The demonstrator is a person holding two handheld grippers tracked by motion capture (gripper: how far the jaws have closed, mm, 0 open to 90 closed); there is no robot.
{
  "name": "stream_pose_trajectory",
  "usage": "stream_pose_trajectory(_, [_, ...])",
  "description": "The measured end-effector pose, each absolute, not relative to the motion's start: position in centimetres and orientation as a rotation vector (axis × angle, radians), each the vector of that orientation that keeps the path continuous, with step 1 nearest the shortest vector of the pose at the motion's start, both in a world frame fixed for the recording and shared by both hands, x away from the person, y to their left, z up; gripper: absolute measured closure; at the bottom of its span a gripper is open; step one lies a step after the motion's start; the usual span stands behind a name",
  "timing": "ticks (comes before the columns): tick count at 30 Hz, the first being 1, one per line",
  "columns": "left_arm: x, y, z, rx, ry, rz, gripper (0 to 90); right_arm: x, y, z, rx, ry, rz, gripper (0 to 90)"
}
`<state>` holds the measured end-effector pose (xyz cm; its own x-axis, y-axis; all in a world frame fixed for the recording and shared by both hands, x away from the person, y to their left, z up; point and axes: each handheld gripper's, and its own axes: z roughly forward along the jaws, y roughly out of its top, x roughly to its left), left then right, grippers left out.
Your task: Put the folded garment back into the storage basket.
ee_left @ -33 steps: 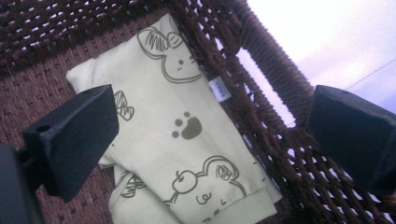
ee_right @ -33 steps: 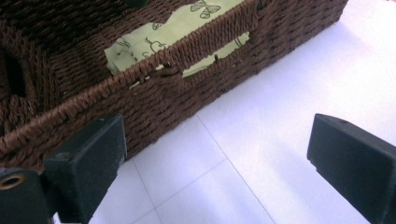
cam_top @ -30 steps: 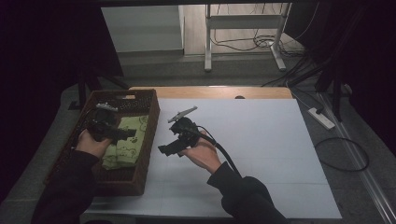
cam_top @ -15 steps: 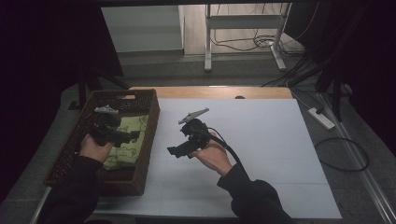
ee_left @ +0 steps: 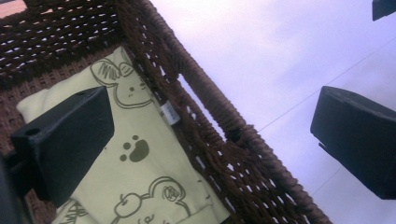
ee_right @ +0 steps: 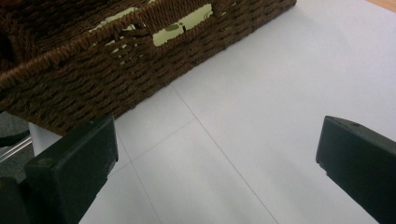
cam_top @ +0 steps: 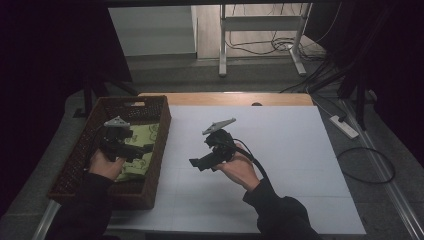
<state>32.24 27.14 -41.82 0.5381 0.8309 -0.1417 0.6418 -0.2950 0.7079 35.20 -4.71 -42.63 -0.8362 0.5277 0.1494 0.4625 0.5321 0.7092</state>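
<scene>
left tool (cam_top: 145,149) wide, above cloth (cam_top: 140,150) in basket (cam_top: 75,165) | right tool (cam_top: 197,162) wide, over bare white surface (cam_top: 280,150), beside basket wall | one basket, one cloth

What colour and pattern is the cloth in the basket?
The cloth is pale yellow-green with dark outline cartoon animals and a paw print, clearest in the left gripper view, inside the brown wicker basket.

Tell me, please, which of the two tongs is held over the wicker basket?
The left tongs: they hover open above the pale green printed cloth inside the wicker basket, while the right tongs hang over the white table.
</scene>
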Motion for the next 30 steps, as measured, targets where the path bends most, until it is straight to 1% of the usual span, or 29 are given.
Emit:
stream_pose_trajectory(14, [31.3,26.2,-42.6,2.031,1.186,0.306,0.0,34.7,-7.0,-43.0,0.864,2.668,1.197,0.0])
stream_pose_trajectory(30, [30.3,26.3,-42.7,2.003,1.189,0.300,0.0,34.1,-9.2,-43.3,0.880,2.649,1.189,0.0])
